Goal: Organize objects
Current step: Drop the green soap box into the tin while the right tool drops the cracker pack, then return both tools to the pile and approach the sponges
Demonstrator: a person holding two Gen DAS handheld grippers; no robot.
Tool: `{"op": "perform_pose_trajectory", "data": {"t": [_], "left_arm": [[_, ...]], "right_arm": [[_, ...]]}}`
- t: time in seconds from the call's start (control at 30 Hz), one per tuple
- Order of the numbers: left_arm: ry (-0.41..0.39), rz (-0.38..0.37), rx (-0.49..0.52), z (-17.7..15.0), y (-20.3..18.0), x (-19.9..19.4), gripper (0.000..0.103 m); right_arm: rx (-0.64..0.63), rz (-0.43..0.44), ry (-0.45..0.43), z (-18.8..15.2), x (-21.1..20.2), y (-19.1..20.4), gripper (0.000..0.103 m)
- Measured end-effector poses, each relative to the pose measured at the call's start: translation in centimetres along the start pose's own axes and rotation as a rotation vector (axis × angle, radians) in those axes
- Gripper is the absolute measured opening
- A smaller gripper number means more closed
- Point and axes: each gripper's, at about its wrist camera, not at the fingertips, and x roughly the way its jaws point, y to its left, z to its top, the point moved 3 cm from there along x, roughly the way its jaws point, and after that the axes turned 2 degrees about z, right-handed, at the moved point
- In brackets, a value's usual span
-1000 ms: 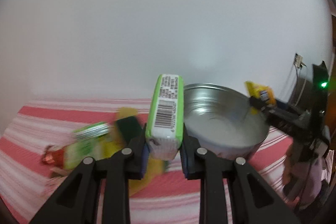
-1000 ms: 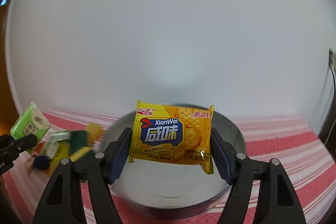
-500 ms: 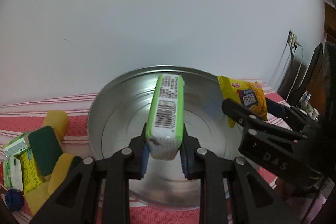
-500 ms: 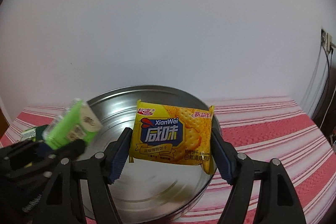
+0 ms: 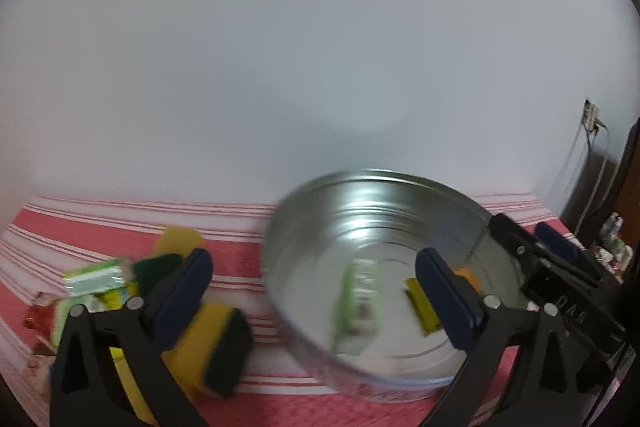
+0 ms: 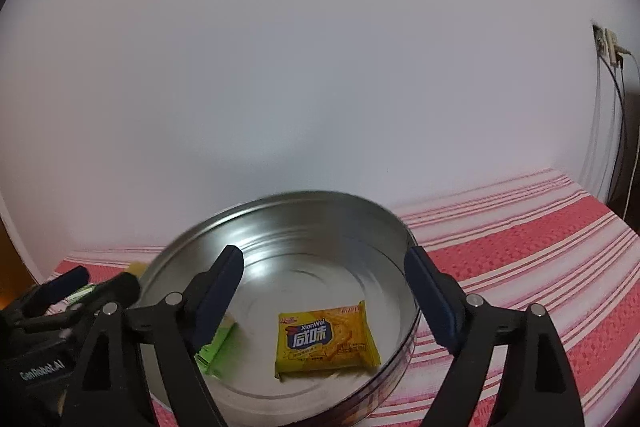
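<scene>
a round metal tin (image 6: 400,239) sits on a red and white striped cloth (image 6: 520,247), against a plain white wall. two packets now lie loose on its floor: a yellow xianwei cracker packet (image 6: 326,341) flat near the right wall, and a green tissue pack (image 5: 358,301), blurred in the left view and half hidden behind a finger in the right view.

the left gripper (image 5: 312,291) has its jaws spread wide and opening, with nothing between them. the right gripper (image 6: 322,291) is also opening, its pads clear of the cracker packet, which rests on the tin floor below them.

a second ago each gripper was clamped on its packet above the tin; both have since been dropped in. judging by this, two items are sorted, and both grippers are free for the next pick.

outside the tin, to its left, a heap waits on the cloth: yellow and green scouring sponges (image 5: 216,347), another green packet (image 5: 94,279) and something small and red (image 5: 38,313) that is too blurred to name. the left view has swung back toward that heap.
</scene>
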Motion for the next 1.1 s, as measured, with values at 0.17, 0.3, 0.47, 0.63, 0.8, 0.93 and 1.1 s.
{"op": "perform_pose_trajectory", "data": {"t": [0.17,0.3,0.47,0.63,0.8,0.93,1.1], "left_arm": [[-0.022,0.053,0.003,-1.2,2.9,-1.5,0.103],[-0.009,0.088,-0.011,-1.9,5.0,-1.9,0.103],[-0.021,0.120,-0.008,-2.4,6.7,-2.5,0.103],[-0.034,0.156,0.043,-2.9,7.4,-2.9,0.103],[-0.041,0.137,0.071,-3.4,8.6,-3.8,0.103],[-0.041,0.133,0.124,-4.1,10.0,-4.4,0.103],[0.000,0.094,0.137,-5.0,12.2,-5.0,0.103]], "right_arm": [[-0.044,-0.019,-0.035,-0.5,-0.5,1.5,0.085],[-0.077,-0.034,-0.052,-0.7,1.0,2.9,0.085],[-0.053,-0.037,-0.079,-1.6,-0.3,3.1,0.085],[-0.040,-0.068,-0.117,-2.1,-0.8,3.7,0.085],[-0.046,-0.070,-0.118,-2.9,-0.8,5.2,0.085],[-0.070,-0.060,-0.110,-3.5,-0.8,7.1,0.085],[-0.099,-0.037,-0.076,-4.4,-0.2,9.5,0.085]]}}
